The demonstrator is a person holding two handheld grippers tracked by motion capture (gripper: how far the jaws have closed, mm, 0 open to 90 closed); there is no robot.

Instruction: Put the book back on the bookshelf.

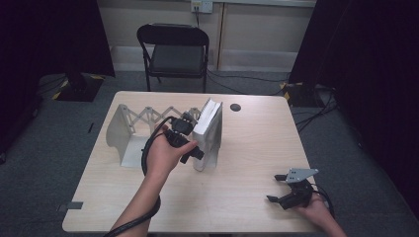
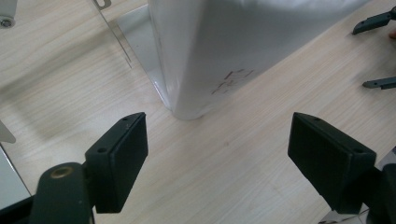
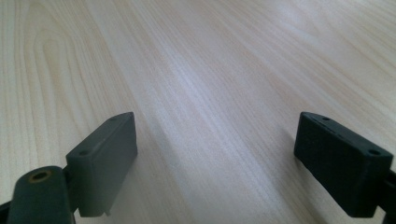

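High view: left gripper (image 1: pixel 190 140) held at spine side of upright white book (image 1: pixel 210 129), which stands on wooden table (image 1: pixel 247 148) against white expanding bookend rack (image 1: pixel 129 129). Right gripper (image 1: pixel 282 190) low near table's front edge, well apart from book, jaws spread.

Left gripper view: jaws released, wide apart; book's bottom corner (image 2: pixel 224 60) just ahead, between them, untouched.

Right gripper view: jaws unclenched, bare tabletop (image 3: pixel 201 70) ahead.

Upright book (image 1: pixel 208 133) blocks left claw (image 2: pixel 217 140); tabletop (image 1: pixel 247 148) rightward open.
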